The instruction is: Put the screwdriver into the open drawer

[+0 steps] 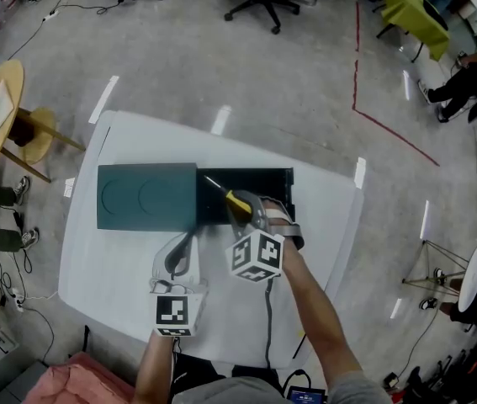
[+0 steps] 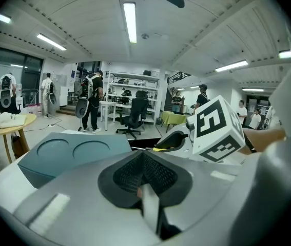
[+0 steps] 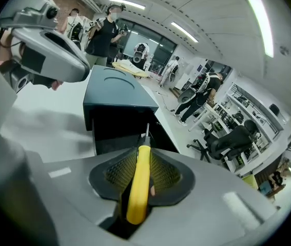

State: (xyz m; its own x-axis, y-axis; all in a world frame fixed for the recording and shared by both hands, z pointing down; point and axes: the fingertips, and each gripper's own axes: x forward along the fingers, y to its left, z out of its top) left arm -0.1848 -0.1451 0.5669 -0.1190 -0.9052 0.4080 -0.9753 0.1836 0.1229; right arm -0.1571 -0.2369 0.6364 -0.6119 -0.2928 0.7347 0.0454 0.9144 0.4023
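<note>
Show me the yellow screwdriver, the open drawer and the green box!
yellow screwdriver [image 3: 139,183]: right gripper view, its handle.
open drawer [image 1: 259,185]: head view, its dark bare floor.
green box [image 1: 145,196]: head view, its top.

Your screwdriver [image 3: 138,186]: yellow handle, thin metal shaft, clamped in the right gripper [image 1: 252,217] jaws, tilted tip-down, with the tip over the drawer [image 1: 263,183]. The drawer is dark and pulled open from the teal cabinet [image 1: 145,196] on the white surface [image 1: 120,259].
</note>
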